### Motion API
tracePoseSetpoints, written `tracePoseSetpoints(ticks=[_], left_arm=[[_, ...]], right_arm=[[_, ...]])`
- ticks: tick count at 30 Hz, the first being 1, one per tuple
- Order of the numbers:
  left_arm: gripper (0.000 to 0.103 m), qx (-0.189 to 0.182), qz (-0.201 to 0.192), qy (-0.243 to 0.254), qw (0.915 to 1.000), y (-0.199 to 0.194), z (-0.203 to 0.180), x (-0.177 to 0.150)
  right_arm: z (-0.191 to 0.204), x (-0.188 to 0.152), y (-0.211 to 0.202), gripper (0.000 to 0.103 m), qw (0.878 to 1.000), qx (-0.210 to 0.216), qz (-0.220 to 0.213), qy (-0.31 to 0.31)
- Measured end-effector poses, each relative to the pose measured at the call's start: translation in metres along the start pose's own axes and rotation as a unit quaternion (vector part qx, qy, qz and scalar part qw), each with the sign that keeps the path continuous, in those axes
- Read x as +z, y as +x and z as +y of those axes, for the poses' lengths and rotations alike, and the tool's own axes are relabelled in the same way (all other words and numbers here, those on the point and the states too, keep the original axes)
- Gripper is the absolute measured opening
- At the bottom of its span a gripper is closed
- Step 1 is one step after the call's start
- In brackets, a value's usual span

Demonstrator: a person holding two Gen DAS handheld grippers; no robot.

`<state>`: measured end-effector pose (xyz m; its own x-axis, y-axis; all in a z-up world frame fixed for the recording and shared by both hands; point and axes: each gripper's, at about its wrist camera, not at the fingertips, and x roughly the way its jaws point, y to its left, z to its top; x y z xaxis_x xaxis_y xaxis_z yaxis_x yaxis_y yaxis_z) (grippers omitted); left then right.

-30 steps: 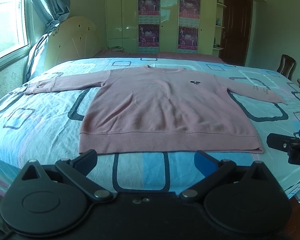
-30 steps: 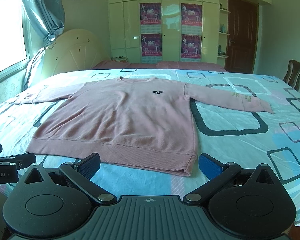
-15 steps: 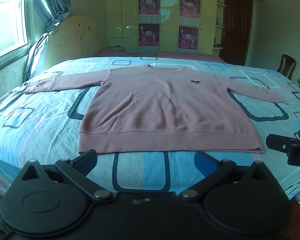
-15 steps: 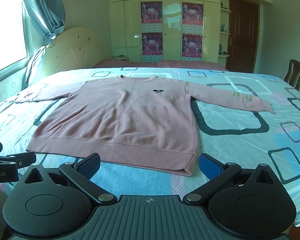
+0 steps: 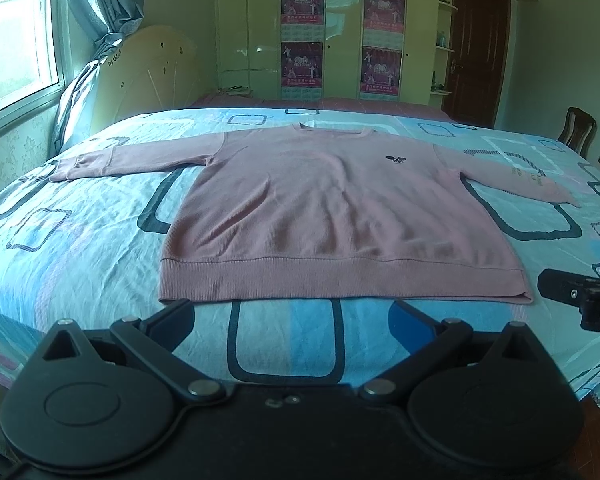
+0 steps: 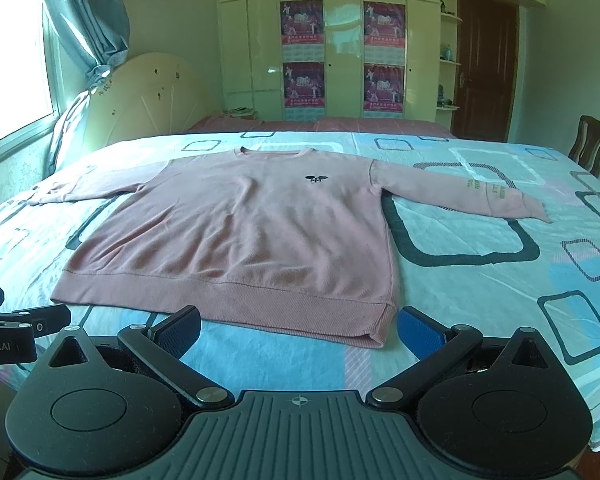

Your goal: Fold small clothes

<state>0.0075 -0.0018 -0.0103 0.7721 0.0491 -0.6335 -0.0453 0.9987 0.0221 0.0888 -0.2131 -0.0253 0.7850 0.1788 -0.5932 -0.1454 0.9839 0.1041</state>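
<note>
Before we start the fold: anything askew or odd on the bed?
Nothing stands out. The pink sweater lies flat, front up, on the bed, both sleeves spread out to the sides and the hem straight apart from light wrinkles. The left hand-held gripper and the right hand-held gripper are both open, short of the hem, holding nothing.

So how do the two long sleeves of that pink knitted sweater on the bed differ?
The pink knitted sweater lies flat. Its window-side sleeve is plain, while the door-side sleeve carries small printed lettering near the cuff. The window-side sleeve runs almost straight out sideways; the door-side sleeve slants down toward the hem end. Both lie flat and unfolded on the patterned bedsheet.
</note>
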Motion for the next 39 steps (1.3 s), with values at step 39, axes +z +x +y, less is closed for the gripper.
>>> tracePoseSetpoints(ticks=[39], left_arm=[[0.102, -0.077, 0.026, 0.024, 0.9964, 0.175, 0.022, 0.126]], right_arm=[[-0.064, 0.111, 0.146, 0.103, 0.987, -0.093, -0.017, 0.13]])
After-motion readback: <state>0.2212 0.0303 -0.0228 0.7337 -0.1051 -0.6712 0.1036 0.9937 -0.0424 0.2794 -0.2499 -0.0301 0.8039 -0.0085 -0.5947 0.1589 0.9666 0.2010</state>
